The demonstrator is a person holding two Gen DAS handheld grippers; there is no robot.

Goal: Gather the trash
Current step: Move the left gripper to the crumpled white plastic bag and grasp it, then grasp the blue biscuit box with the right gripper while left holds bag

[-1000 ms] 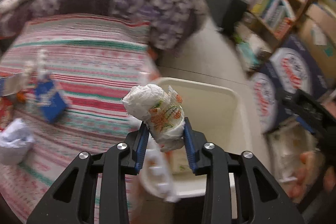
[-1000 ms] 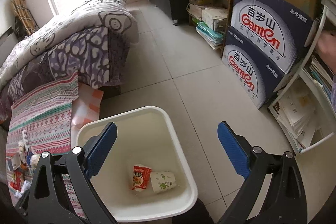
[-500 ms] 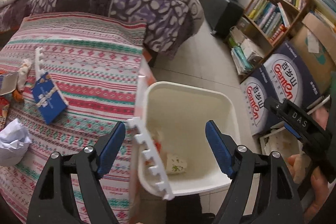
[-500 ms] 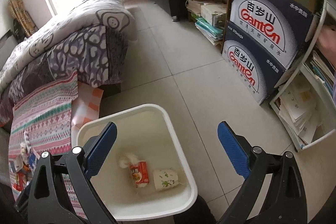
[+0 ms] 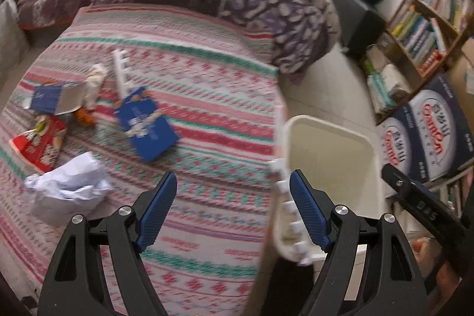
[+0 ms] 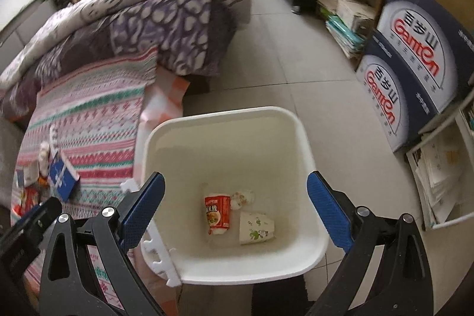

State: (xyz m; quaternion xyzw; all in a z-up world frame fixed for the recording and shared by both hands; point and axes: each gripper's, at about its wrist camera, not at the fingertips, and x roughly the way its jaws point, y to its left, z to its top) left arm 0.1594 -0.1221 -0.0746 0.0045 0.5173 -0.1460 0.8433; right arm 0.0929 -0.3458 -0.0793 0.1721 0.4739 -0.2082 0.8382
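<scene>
Left gripper [image 5: 232, 213] released, empty, above the striped bed [image 5: 207, 96]. Right gripper [image 6: 235, 211] released over the white bin [image 6: 305, 138]. Bin held paper cup [image 6: 256, 228], red packet [image 6: 217, 213], tissue wad [image 6: 242, 199].

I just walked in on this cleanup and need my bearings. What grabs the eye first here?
The white bin on the tiled floor beside the bed, with a red wrapper, a paper cup and a wadded tissue at its bottom. Next, the striped bedspread, strewn with crumpled white paper, a blue packet and a red packet.
</scene>
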